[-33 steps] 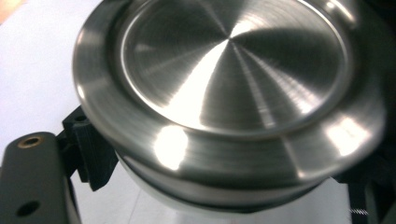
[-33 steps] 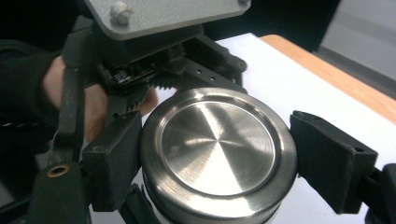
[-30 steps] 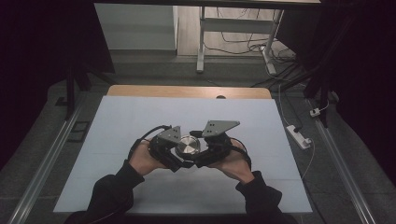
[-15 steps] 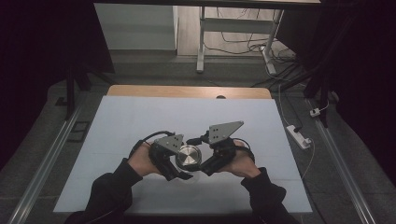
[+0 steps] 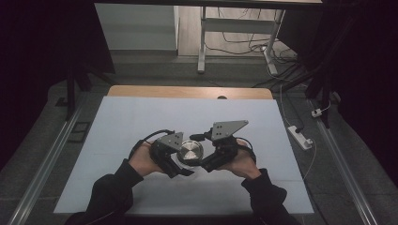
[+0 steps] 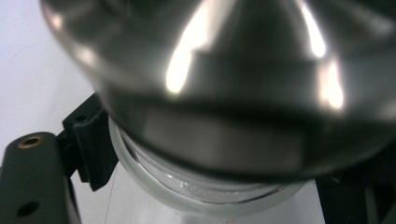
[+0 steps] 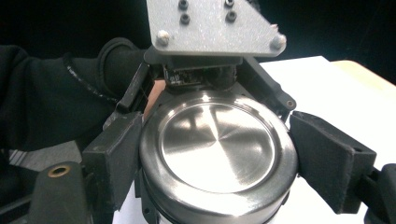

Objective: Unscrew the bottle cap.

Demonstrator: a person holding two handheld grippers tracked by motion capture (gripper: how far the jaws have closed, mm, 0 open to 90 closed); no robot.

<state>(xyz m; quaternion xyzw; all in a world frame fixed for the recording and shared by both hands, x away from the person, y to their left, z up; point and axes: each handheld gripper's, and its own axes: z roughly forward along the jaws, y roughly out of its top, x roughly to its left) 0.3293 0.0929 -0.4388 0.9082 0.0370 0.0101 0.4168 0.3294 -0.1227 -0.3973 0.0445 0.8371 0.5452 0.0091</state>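
A small glass jar [image 6: 205, 193] with a round brushed-metal lid [image 5: 191, 151] is held between both hands over the middle of the white table surface [image 5: 141, 122]. My left gripper [image 5: 185, 160] comes in from the left and is shut on the jar's glass body just under the lid [image 6: 224, 70]; one black pad [image 6: 91, 144] presses the glass. My right gripper [image 5: 198, 153] comes from the right and is shut on the lid [image 7: 215, 144], with its pads [image 7: 114, 158] on opposite sides of the rim. The left gripper's grey plate [image 7: 212, 25] faces the right gripper's camera.
The white surface leaves a wooden strip [image 5: 187, 92] bare at its far edge. A white power strip [image 5: 300, 136] with its cable lies on the floor to the right. Metal rails [image 5: 51, 159] run along both sides, and table legs [image 5: 202, 42] stand beyond.
The right gripper's grey plate has shifted slightly to the right. Both hands stay at the jar with the same grips.
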